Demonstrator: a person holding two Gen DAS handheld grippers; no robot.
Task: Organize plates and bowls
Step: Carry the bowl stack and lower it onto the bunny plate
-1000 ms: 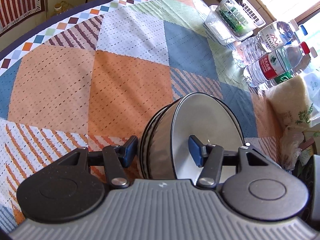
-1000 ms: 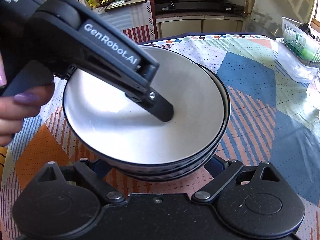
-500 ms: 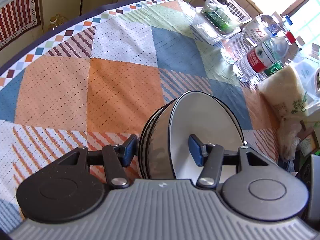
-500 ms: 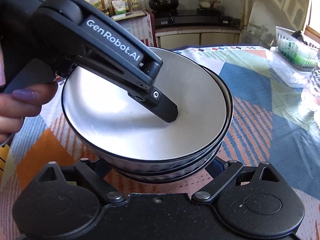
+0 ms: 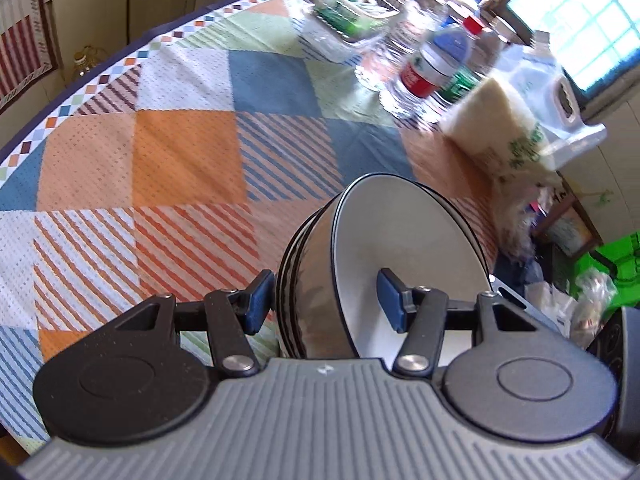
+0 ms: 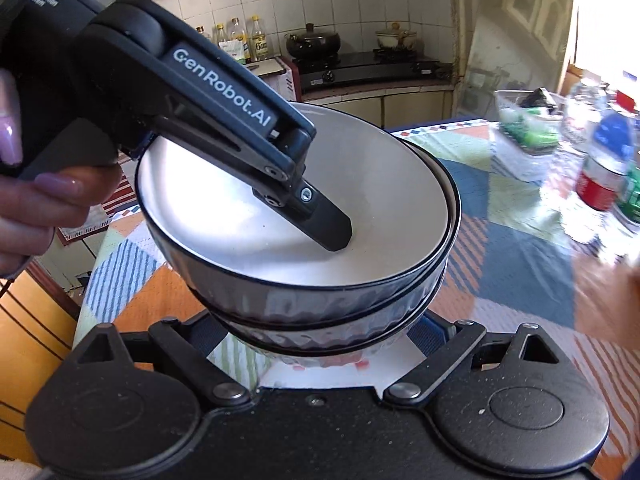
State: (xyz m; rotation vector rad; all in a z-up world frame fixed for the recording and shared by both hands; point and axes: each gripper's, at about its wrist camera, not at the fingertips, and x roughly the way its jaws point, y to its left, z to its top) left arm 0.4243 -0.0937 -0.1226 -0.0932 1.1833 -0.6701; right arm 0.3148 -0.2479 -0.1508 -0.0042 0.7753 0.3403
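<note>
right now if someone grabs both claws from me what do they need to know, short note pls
Left claw: shut on the wall of the stack of bowls, one pad outside, one pad inside the top bowl.
Right claw: its pads flank the bottom of the same stack; contact is hidden, so I cannot tell if it grips.
The stack, at least three nested bowls, is held tilted above the tablecloth, not resting on it.
Bottles and a clear plastic box crowd the far side of the table.
Done: bowls nested together. Left: set the stack down. No plates in view.
</note>
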